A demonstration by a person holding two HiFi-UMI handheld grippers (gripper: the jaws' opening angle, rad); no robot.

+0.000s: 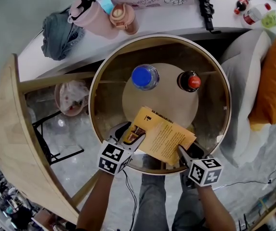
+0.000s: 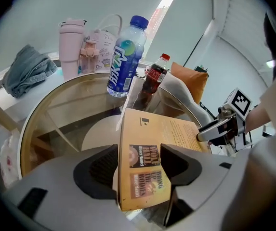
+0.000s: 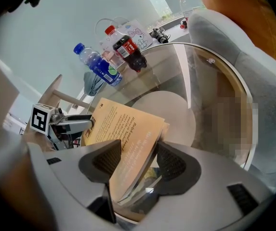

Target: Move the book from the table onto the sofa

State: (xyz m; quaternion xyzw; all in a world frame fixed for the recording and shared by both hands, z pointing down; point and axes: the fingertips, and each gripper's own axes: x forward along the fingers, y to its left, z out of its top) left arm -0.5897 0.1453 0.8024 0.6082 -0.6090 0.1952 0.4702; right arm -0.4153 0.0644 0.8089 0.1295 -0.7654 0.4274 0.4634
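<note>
A thick yellow-orange paperback book (image 1: 164,134) lies tilted at the near edge of the round glass table (image 1: 95,81), one corner over the rim. My left gripper (image 1: 129,133) straddles its spine end. In the left gripper view the spine (image 2: 142,172) fills the gap and both pads touch it. My right gripper (image 1: 185,153) is at the opposite page edge. In the right gripper view the book (image 3: 123,129) sits loosely between wide jaws (image 3: 135,160), pages fanned, with space at the right pad. The sofa's grey cushion (image 1: 243,81) and orange cushion (image 1: 275,81) lie to the right.
On the table beyond the book stand a blue-capped water bottle (image 1: 144,76) and a red-capped cola bottle (image 1: 189,81). A white counter behind carries a pink tumbler (image 1: 92,16) and folded denim (image 1: 58,35). A curved wooden chair back (image 1: 7,129) stands at left.
</note>
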